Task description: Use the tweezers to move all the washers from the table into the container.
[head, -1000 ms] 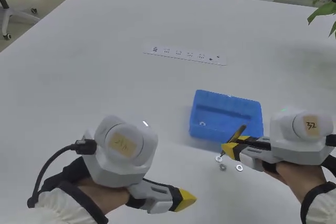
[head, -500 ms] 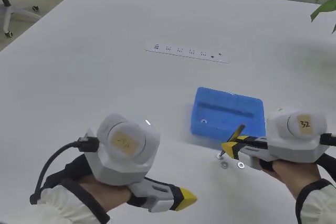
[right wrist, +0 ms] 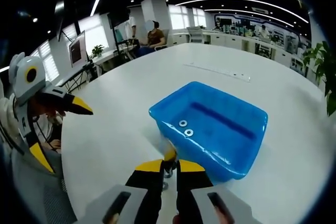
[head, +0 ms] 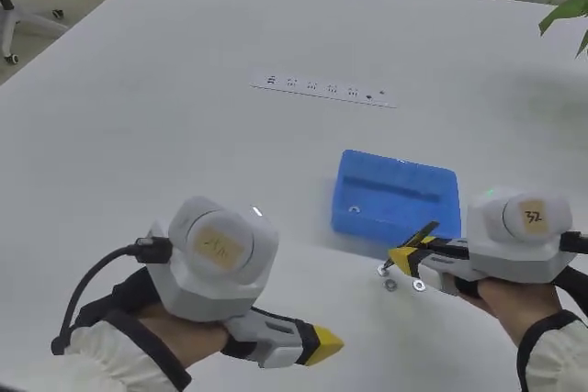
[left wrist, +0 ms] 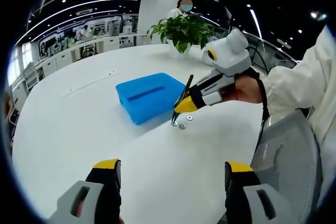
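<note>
Washers lie loose on the table directly under the right claw, which is clenched on the tweezers. The slim shaft runs out between the claw's yellow tips and slants down, so its points sit among the washers, at the table or a shade above it. In the head view two washers are plain and a third seems to lie right at the points. Whether the points have one pinched is too small to tell.

Just ahead of that claw stands the blue container, its near wall close in front of the tweezers, with two washers lying on its floor. Farther out, beyond the container, a power strip lies flat. Off to the right claw's left and well apart, the left claw is released, jaws spread wide with nothing between them, pointing toward the work.

The likely trouble is the pick itself. The washers are thin and flat on a smooth top, so points that come down off the edge could skate and flick one away. A slim shaft held between two pads may also twist under side load. On the lift, a weak pinch or a knock on the near wall could drop the washer outside.
</note>
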Demonstrator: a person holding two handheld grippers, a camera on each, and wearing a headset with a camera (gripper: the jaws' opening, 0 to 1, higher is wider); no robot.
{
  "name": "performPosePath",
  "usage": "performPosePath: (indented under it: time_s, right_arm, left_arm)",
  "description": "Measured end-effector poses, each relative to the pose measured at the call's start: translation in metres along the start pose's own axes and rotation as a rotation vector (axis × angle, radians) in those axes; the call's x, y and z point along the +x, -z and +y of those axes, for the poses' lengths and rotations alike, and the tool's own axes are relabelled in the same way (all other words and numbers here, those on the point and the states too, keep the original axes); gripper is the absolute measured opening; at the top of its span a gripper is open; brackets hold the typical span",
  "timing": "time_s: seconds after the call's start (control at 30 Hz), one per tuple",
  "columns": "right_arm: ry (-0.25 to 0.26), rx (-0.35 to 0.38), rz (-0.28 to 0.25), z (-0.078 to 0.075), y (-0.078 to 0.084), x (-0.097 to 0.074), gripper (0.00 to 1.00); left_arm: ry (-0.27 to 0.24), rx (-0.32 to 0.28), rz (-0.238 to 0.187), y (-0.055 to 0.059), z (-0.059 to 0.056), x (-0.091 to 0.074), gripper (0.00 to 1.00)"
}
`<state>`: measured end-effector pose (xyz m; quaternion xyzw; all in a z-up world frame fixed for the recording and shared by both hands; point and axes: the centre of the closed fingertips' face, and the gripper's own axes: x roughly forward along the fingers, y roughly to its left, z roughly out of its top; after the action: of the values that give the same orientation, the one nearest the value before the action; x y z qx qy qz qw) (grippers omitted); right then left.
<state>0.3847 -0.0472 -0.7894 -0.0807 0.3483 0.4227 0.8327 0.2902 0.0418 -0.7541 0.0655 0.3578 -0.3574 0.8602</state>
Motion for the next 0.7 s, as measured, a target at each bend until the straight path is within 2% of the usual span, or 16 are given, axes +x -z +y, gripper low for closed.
performPosePath:
  time_s: [0.2,0.37,0.7]
  right_arm:
    - [0.002,-0.018,0.01,0.002,-0.002,-0.002,0.05]
    - [0.001,-0.018,-0.009,0.006,-0.01,-0.01,0.05]
    - [0.005,-0.065,-0.025,0.006,-0.022,-0.022,0.05]
  left_arm:
    - [-0.004,-0.001,0.001,0.0,0.001,-0.001,0.83]
    - [-0.005,0.001,-0.003,-0.001,0.001,-0.001,0.83]
    - [-0.001,0.005,-0.008,-0.003,0.0,-0.001,0.83]
